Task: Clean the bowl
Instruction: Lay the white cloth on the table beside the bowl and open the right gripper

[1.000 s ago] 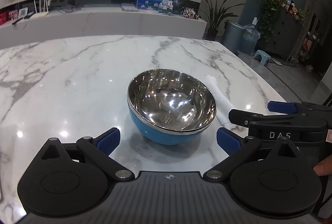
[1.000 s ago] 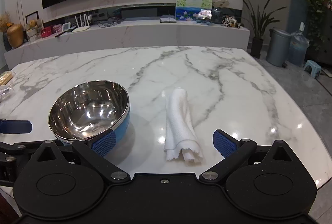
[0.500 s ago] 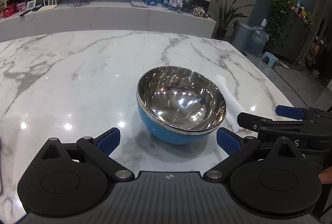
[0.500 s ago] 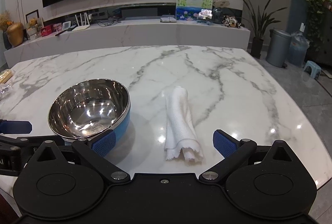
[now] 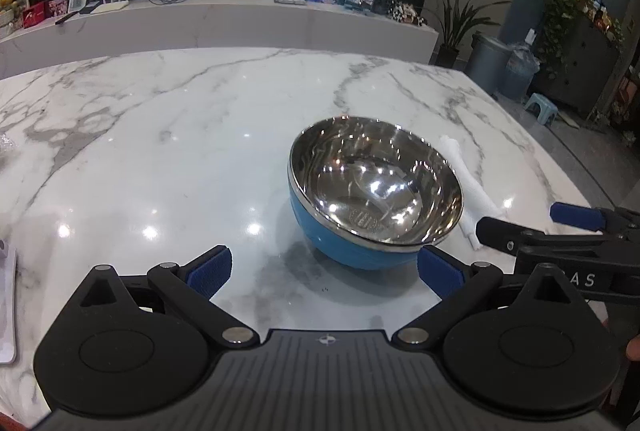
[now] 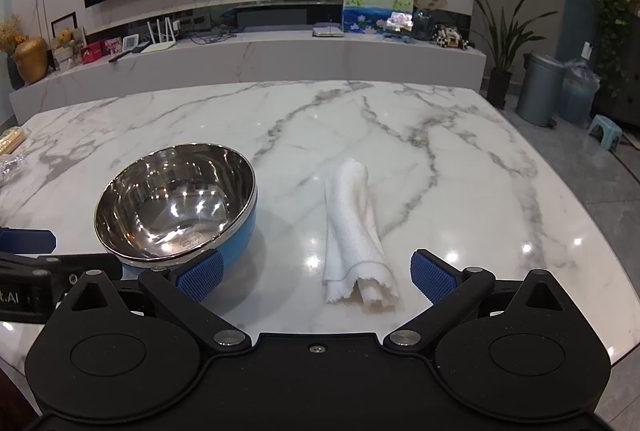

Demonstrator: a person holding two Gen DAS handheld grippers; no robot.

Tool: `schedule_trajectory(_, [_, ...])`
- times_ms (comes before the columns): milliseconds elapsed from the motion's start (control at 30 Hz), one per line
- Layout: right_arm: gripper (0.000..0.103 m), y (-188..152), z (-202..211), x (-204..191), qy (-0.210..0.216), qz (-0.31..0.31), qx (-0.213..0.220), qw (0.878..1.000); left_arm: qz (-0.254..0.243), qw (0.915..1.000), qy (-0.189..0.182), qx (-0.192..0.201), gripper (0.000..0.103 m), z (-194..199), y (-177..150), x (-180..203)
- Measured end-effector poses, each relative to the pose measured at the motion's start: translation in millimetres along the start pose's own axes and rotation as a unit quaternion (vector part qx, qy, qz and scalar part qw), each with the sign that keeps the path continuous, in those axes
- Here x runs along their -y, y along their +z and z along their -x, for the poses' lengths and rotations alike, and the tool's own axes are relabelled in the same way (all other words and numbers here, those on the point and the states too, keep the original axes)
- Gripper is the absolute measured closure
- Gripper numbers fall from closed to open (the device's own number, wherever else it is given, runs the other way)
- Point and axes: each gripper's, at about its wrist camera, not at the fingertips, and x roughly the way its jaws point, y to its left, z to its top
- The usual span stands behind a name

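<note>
The bowl (image 5: 374, 199) stands upright on the worktop (image 5: 160, 151), steel inside, blue outside, apparently empty. The rolled cloth (image 6: 356, 231) lies just beside it at 3 o'clock, not touching. Both tools are spread wide and hold nothing: the left hand-held gripper (image 5: 324, 267) faces the bowl, the right hand-held gripper (image 6: 316, 275) faces the cloth. The step in hand is probably to take up the cloth. Bring the right fingers down astride the near, frayed end of the roll and close on all its layers so it does not unroll. Seat the left fingers on the bowl's near rim at 6 o'clock; the rounded base may rock or slide on polished marble.
</note>
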Motion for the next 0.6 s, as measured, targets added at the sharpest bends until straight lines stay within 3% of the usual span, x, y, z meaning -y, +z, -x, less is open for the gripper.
schedule_trajectory(600, [0.003,-1.7,0.3,3.4,0.003,-0.008,-0.005,1.0,-0.021,0.9997,0.005,-0.01,0.003,-6.4,-3.1,8.0])
